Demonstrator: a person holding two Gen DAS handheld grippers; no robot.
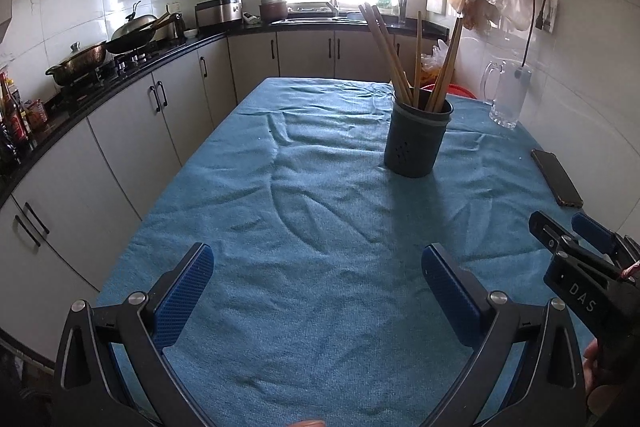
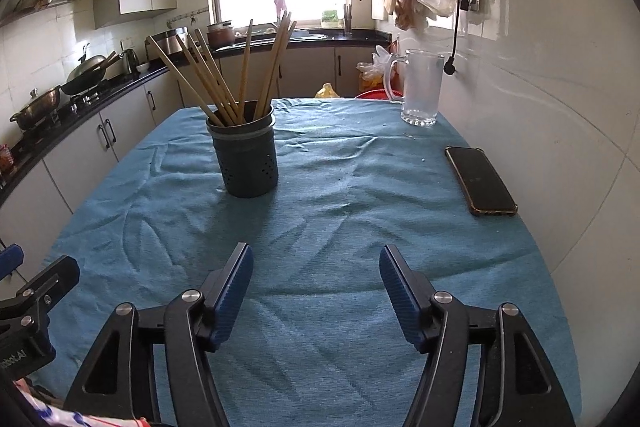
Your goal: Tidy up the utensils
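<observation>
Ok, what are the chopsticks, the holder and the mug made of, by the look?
Chopsticks: probably bamboo or wood, with a matte tan surface. Holder: likely dark plastic, dull, with small drain holes punched low in the wall; coated metal is possible. Mug: clear glass, see-through, with a thick shiny base and handle.

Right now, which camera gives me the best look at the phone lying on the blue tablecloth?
The right wrist view. There the phone lies whole and unobstructed on the blue tablecloth, dark screen up, near the wall. The left wrist view shows it only at the far right edge, foreshortened and warped by the lens, just beyond the right gripper.
</observation>
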